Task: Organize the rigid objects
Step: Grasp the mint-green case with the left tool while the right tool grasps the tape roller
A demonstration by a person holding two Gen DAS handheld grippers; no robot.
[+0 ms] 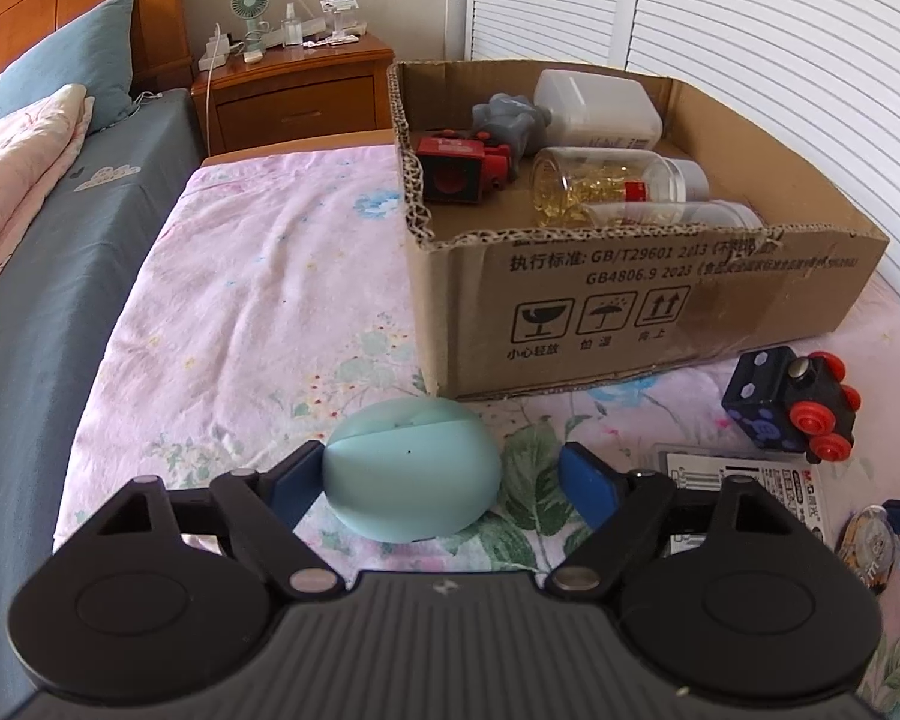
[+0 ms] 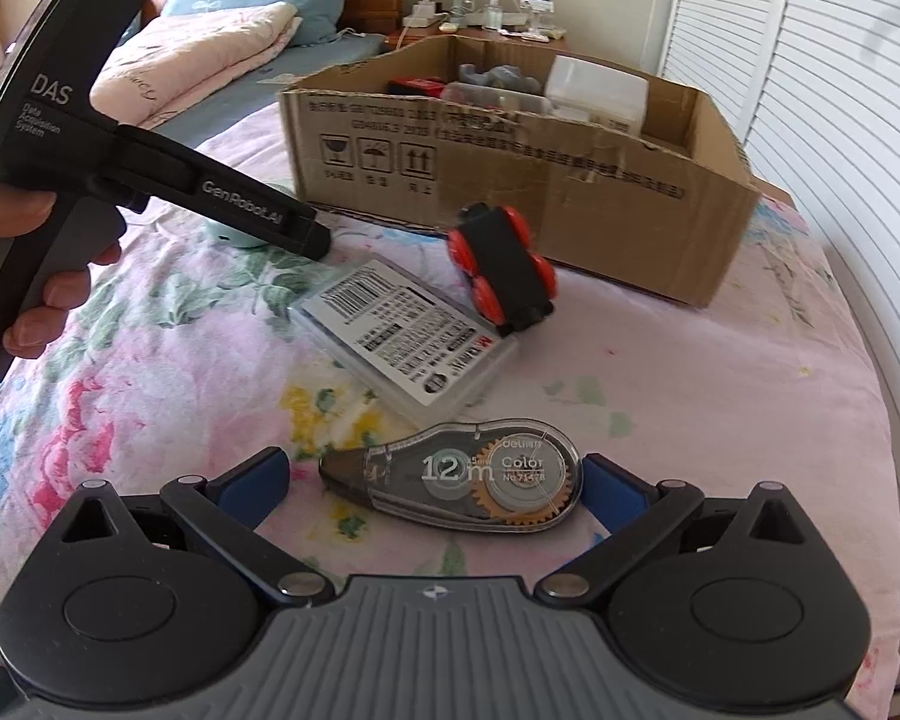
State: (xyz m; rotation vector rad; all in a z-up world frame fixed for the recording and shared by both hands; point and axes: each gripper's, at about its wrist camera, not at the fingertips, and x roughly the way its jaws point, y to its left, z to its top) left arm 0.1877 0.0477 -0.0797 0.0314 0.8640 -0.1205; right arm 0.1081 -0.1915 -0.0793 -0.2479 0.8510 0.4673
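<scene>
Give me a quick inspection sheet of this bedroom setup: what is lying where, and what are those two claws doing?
Surface: floral bedsheet, wrinkled.
Job's things: cardboard box holds a red toy block, grey toy, clear jars. Loose on the sheet: mint egg-shaped case, black toy car, labelled flat pack, correction tape.
Clutter: nightstand with fan and bottles.
Grippers: left claw open around the mint case; right claw open around the tape.
Cables: white cord hanging by the nightstand.
Surroundings: pillows, louvred doors.
</scene>
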